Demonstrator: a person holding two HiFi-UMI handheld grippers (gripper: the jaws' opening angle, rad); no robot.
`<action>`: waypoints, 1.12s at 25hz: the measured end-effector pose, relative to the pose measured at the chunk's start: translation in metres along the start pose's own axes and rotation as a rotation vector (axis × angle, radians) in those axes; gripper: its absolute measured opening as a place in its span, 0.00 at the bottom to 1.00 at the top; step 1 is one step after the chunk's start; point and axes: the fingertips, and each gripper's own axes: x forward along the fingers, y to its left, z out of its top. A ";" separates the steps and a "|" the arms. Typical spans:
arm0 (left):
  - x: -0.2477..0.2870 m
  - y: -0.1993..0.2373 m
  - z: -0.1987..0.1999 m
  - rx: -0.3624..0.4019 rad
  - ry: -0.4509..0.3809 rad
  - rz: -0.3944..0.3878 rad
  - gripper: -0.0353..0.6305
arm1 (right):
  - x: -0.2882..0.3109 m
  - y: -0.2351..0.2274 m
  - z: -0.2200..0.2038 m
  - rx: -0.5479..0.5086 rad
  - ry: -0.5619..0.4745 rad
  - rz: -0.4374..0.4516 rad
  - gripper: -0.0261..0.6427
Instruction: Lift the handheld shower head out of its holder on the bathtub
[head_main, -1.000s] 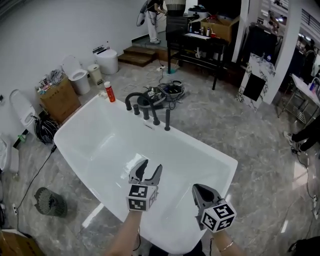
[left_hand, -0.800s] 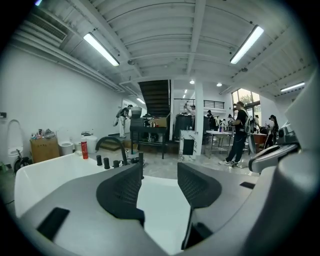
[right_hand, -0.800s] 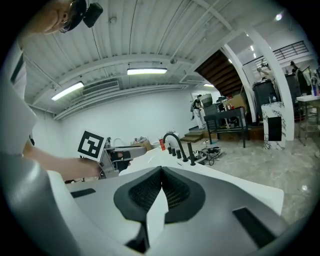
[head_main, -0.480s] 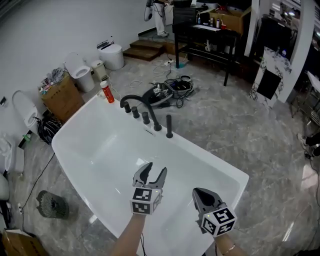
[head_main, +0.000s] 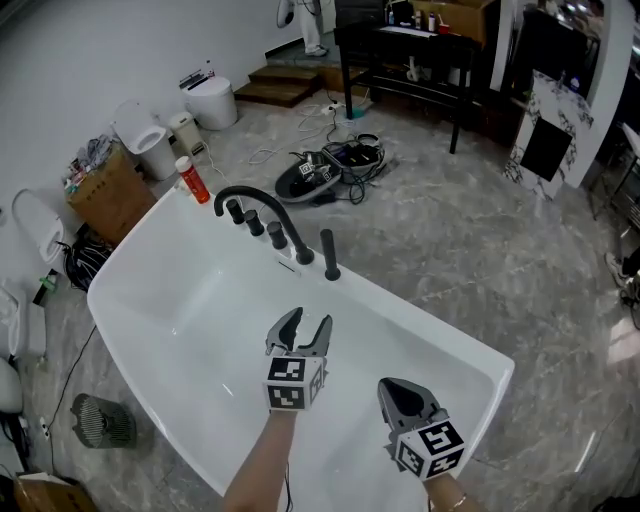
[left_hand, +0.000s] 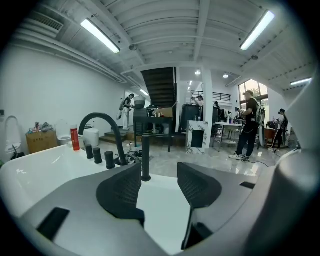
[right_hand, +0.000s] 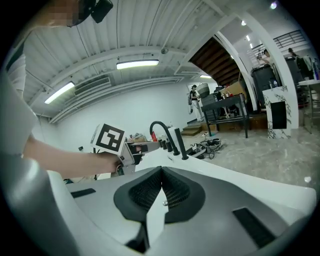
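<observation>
- One handheld shower head (head_main: 328, 254) upright on bathtub (head_main: 180, 300) far rim, beside one spout (head_main: 262, 196), three knobs (head_main: 256, 223).
- Left gripper (head_main: 301, 322) over bathtub, jaws apart, empty.
- Right gripper (head_main: 386, 386) at near rim, jaws together.

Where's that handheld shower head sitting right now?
In the head view the handheld shower head stands upright on the bathtub far rim, just right of the curved faucet and knobs.
</observation>
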 end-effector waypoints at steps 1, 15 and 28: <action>0.013 0.004 -0.004 -0.002 0.003 0.002 0.39 | 0.008 -0.005 -0.003 0.003 0.000 0.002 0.05; 0.168 0.039 -0.048 -0.030 0.022 0.046 0.40 | 0.082 -0.071 -0.062 0.075 0.042 -0.005 0.05; 0.255 0.058 -0.073 -0.066 0.098 0.094 0.40 | 0.103 -0.112 -0.089 0.112 0.063 -0.032 0.05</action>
